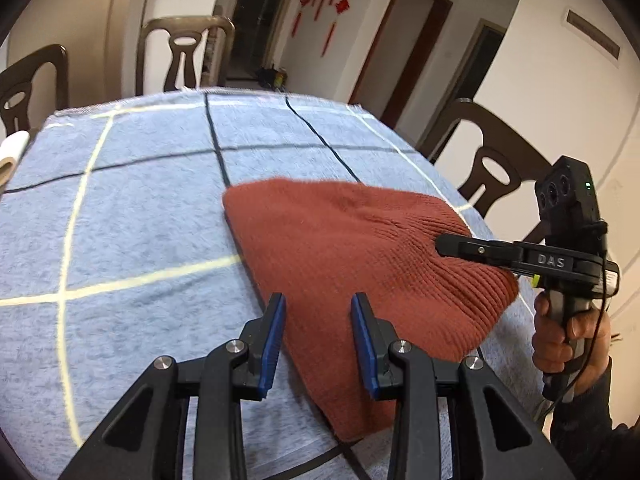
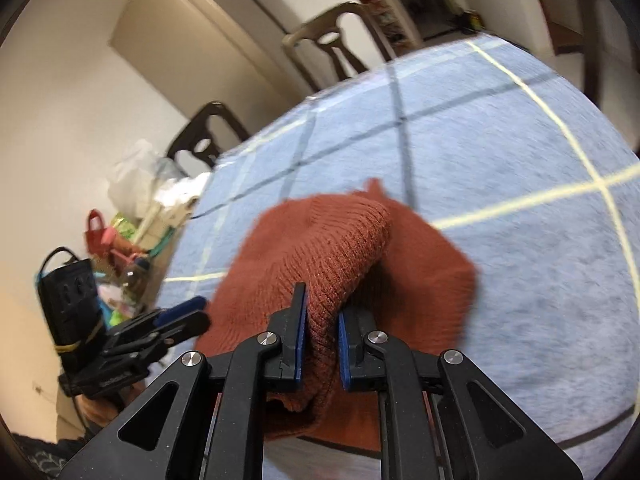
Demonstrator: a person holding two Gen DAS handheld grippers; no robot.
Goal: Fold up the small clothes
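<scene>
A rust-red knitted hat point(image 1: 360, 264) lies on a light blue checked cloth point(image 1: 140, 208) that covers the table. My left gripper point(image 1: 318, 304) is open and hovers just above the hat's near left edge, holding nothing. My right gripper point(image 2: 322, 312) is shut on a fold of the hat point(image 2: 344, 248) and lifts that edge up over the rest of it. In the left wrist view the right gripper point(image 1: 444, 245) reaches in from the right onto the hat. In the right wrist view the left gripper point(image 2: 192, 316) shows at the left, open.
Wooden chairs stand around the table: two at the far left point(image 1: 184, 52) and one at the right point(image 1: 492, 160). A white roll point(image 1: 14, 148) lies at the table's left edge. Bags and clutter point(image 2: 132, 216) sit beyond the table in the right wrist view.
</scene>
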